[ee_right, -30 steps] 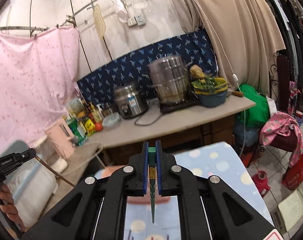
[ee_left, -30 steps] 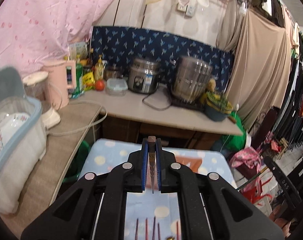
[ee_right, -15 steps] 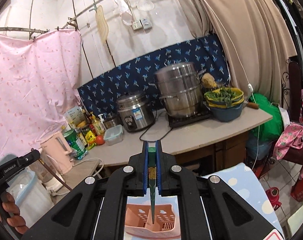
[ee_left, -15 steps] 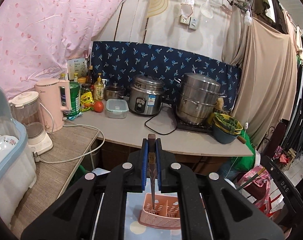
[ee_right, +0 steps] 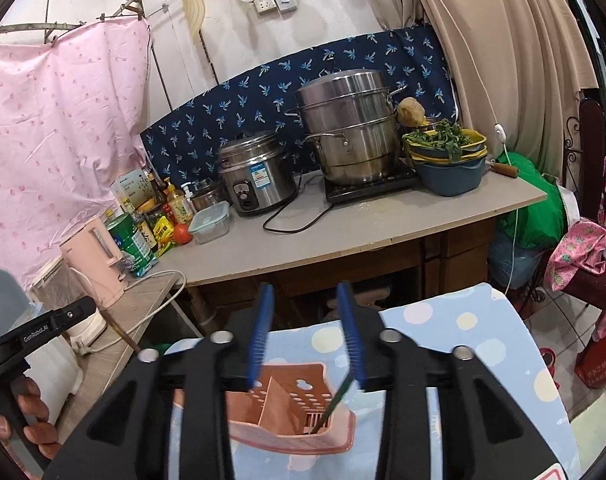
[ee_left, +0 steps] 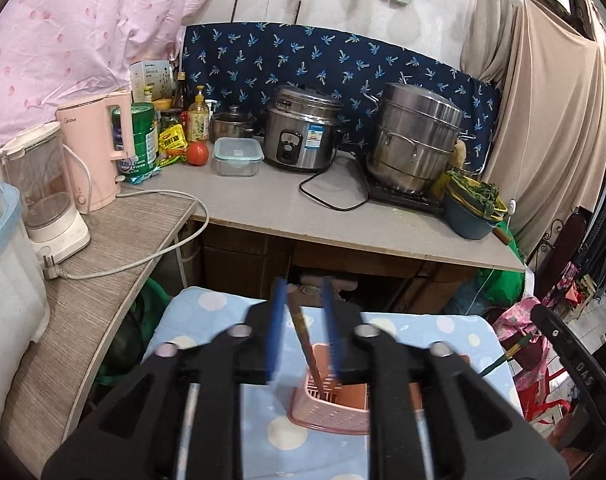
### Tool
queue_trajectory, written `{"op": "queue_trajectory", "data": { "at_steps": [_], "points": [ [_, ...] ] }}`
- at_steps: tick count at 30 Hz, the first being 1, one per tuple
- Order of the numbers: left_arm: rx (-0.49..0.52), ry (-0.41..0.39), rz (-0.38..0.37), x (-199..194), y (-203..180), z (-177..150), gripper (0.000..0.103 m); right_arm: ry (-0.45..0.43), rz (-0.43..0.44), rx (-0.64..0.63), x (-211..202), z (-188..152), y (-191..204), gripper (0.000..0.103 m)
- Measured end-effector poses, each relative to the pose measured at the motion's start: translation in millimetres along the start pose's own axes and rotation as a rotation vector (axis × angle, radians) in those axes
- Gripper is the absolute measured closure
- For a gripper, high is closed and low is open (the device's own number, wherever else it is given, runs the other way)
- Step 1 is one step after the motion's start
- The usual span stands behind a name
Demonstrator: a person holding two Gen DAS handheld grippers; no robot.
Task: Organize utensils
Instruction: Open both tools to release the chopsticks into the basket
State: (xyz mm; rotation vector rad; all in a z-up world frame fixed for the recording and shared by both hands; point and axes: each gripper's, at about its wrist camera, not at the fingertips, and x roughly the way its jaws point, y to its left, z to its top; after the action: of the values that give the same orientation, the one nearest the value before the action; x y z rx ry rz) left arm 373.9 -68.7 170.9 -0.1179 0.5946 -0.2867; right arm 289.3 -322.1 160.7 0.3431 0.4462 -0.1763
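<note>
A pink slotted utensil basket (ee_left: pixel 329 410) stands on the blue spotted tablecloth (ee_left: pixel 207 312); it also shows in the right wrist view (ee_right: pixel 291 416). My left gripper (ee_left: pixel 303 332) is open above it, and a brown chopstick (ee_left: pixel 305 340) stands loose between the jaws with its tip in the basket. My right gripper (ee_right: pixel 305 336) is open above the basket, and a green chopstick (ee_right: pixel 335 402) leans in the basket's right compartment, free of the pads. The other gripper's green chopstick (ee_left: pixel 511 354) shows at the right of the left wrist view.
A counter (ee_left: pixel 343 216) behind the table carries a rice cooker (ee_left: pixel 299 136), a steamer pot (ee_left: pixel 415 144), a blue bowl of greens (ee_left: pixel 473 208), a kettle (ee_left: pixel 99 152) and bottles. A white bin (ee_left: pixel 7 272) stands at the left. Clothes hang at the right.
Both grippers have opened and let go of their chopsticks, which now stand in the pink basket. Both views have tilted down towards the table.
</note>
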Motion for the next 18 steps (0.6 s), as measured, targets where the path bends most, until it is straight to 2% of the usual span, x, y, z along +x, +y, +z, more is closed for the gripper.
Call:
{"op": "queue_trajectory", "data": {
  "at_steps": [1, 3, 8, 11, 15, 18],
  "points": [
    [-0.009, -0.008, 0.004, -3, 1, -2, 0.054, -0.006, -0.002, 0.0, -4, 0, 0, 0.061],
    [-0.014, -0.028, 0.015, -11, 2, -5, 0.048, -0.017, -0.004, 0.0, -11, 0, 0, 0.058],
    [0.004, -0.031, 0.035, -35, 5, -11, 0.047, -0.023, -0.002, 0.009, -38, -2, -2, 0.055],
    [-0.002, -0.021, 0.041, -53, 9, -18, 0.041, -0.009, 0.001, 0.014, -62, -12, -4, 0.055],
    [0.014, 0.015, 0.06, -77, 16, -42, 0.04, 0.037, -0.004, 0.013, -93, -38, -8, 0.055],
    [0.037, 0.068, 0.072, -92, 21, -73, 0.04, 0.087, -0.007, 0.013, -114, -66, -12, 0.055]
  ]
}}
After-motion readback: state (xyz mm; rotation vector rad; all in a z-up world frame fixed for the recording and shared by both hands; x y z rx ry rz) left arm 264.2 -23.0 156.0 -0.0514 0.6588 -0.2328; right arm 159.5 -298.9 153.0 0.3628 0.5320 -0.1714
